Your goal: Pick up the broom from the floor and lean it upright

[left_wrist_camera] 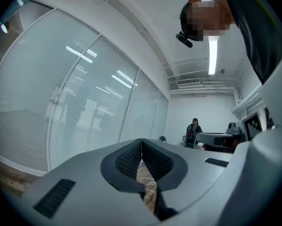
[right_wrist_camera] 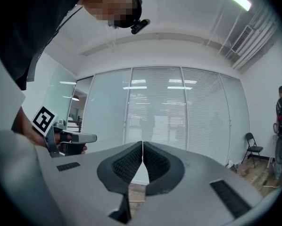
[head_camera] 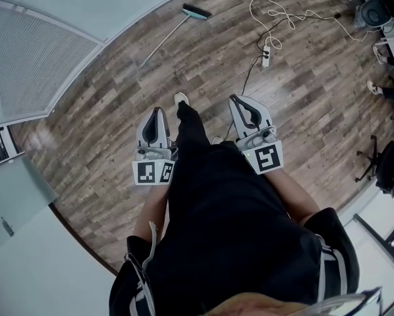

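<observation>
One broom (head_camera: pixel 167 38) lies far beyond the left gripper (head_camera: pixel 159 112) (right gripper (head_camera: pixel 236 100) likewise).

Head cam steeply down; left tool (head_camera: pixel 159 110), right tool (head_camera: pixel 236 99) cams level, sharing blinds (right_wrist_camera: pixel 178 112).

The person holds the left gripper (head_camera: pixel 159 112) and right gripper (head_camera: pixel 240 101) level, side by side at the waist, fingers (left_wrist_camera: pixel 131 159) closed on nothing.

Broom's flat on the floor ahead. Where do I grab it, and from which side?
The broom lies flat, so probably come from above, jaws across the thin handle about mid-length; the teal head looks too wide to pinch.
</observation>
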{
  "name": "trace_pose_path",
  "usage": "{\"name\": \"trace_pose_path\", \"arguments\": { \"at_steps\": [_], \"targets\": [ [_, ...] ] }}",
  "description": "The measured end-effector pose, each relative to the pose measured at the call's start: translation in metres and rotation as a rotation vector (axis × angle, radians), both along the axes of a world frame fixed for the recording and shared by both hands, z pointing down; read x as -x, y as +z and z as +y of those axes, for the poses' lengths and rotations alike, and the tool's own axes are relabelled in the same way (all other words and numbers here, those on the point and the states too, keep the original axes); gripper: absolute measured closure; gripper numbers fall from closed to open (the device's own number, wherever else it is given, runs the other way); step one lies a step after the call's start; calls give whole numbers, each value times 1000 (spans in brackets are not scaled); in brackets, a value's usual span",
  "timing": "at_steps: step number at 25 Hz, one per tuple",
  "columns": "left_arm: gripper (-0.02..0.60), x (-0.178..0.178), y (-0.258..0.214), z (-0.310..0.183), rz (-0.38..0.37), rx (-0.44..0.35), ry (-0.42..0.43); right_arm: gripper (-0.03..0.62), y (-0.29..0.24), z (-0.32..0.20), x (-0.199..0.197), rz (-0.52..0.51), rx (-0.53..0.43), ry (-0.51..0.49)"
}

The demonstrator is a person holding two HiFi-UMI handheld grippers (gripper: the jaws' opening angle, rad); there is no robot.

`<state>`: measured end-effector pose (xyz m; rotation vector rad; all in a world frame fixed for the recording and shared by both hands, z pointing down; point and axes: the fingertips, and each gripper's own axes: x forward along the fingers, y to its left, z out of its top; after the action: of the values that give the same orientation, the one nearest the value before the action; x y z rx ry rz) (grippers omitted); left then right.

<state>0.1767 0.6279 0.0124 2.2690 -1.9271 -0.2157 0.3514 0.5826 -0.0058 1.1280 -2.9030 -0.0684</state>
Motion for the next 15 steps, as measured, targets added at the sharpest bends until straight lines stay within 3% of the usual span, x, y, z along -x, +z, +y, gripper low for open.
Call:
{"name": "trace_pose_path", "arguments": {
  "at_steps": [6, 11, 15],
  "targets": [
    [561, 28, -5, -71, 38, 1, 36, 574, -13, -77, 50, 6, -9, 22],
    [561, 77, -10, -118, 33, 12, 36, 574, -24, -131, 111, 19, -21, -13],
    [563, 128, -12, -149, 82, 13, -10, 574, -18, -173, 150, 44, -8, -17]
  ]
}}
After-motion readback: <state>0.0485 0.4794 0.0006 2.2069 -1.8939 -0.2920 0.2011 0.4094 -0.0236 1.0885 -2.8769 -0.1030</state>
